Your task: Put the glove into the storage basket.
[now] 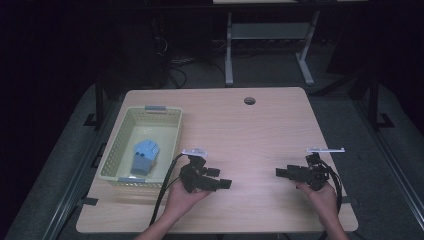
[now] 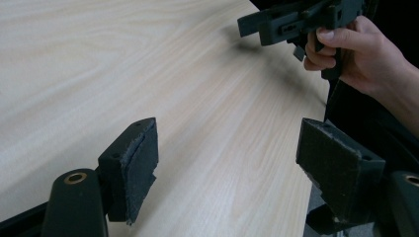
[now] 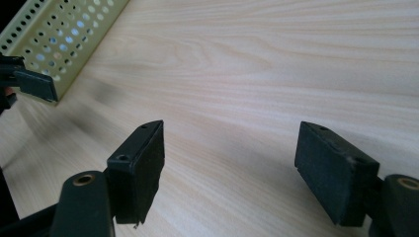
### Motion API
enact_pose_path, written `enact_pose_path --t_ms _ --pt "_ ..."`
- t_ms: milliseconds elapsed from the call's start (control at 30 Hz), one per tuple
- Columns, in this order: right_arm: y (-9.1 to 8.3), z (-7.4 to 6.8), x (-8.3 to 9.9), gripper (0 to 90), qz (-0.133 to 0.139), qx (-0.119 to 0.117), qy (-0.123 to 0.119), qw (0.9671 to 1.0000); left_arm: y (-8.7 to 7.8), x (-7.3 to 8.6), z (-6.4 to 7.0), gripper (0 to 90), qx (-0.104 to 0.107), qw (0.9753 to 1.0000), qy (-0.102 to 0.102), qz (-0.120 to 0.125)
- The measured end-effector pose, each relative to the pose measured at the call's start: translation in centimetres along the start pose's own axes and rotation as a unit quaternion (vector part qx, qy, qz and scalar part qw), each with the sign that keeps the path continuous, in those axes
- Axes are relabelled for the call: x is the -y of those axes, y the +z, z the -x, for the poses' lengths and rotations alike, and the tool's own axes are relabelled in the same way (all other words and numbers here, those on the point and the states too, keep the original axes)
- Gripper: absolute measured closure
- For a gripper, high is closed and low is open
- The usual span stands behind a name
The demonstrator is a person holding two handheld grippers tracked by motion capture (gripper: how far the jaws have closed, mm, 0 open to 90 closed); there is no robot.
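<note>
while the basket (image 1: 120,150) sits at the table's (image 1: 250,135) left edge with a blue cloth (image 1: 144,156) inside, bare wood runs right of it. just right of the basket, the left gripper (image 1: 222,181) has jaws spread wide, holding nothing. farther right, the right gripper (image 1: 280,173) is likewise spread and empty.

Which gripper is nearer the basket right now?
Left. The left gripper sits just off the basket, at its near right corner, jaws open and pointing away from it. The right gripper is farther right across the table, open, pointing toward it.
</note>
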State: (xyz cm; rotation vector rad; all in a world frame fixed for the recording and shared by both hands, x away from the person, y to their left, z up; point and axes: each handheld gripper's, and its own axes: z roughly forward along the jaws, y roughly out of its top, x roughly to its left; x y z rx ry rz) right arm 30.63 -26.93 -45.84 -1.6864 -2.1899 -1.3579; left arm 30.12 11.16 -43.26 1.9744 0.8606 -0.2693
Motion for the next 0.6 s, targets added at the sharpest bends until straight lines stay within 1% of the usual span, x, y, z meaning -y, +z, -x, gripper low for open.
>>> enact_pose_path --t_ms 33,100,167,200,233,267,300,400,467,533,600 --pt "-0.2 -0.1 0.1 27.1 0.004 0.001 -0.006 1.0 0.0 0.2 0.0 24.1 0.0 1.0 0.001 0.001" --pt "-0.4 -0.1 0.3 27.0 0.004 -0.002 -0.005 1.0 -0.1 0.7 0.1 24.3 0.001 1.0 0.002 0.001" --pt "-0.5 -0.3 0.5 26.9 0.007 0.0 -0.011 0.9999 -0.2 1.3 0.2 24.4 -0.002 1.0 0.008 0.004" --pt "-0.5 -0.3 0.6 26.8 0.007 0.0 -0.013 0.9999 -0.3 1.5 0.3 24.4 -0.003 0.9999 0.012 -0.001" --pt "-0.5 -0.4 0.7 26.8 0.009 0.001 -0.015 0.9998 -0.4 1.7 0.3 24.4 -0.004 0.9999 0.015 0.0" --pt "-0.6 -0.6 0.8 26.8 0.009 0.0 -0.014 0.9999 -0.5 2.0 0.3 24.4 -0.003 0.9999 0.015 0.004" --pt "-0.7 -0.7 0.9 26.8 0.011 0.0 -0.019 0.9998 -0.7 2.2 0.4 24.4 -0.004 0.9999 0.015 0.005" --pt "-0.7 -1.1 1.5 26.8 0.018 -0.001 -0.027 0.9995 -1.1 2.9 0.5 24.4 -0.008 0.9996 0.023 0.014" --pt "-0.7 -1.3 2.0 26.8 0.028 0.004 -0.034 0.999 -1.3 3.2 0.5 24.4 -0.006 0.9996 0.022 0.02" --pt "-0.8 -1.4 2.2 26.8 0.031 0.005 -0.034 0.9989 -1.3 3.4 0.6 24.4 -0.002 0.9995 0.023 0.023" --pt "-0.9 -1.5 2.5 26.2 0.038 -0.007 -0.038 0.9985 -1.3 3.7 0.8 24.4 0.005 0.9994 0.027 0.022"
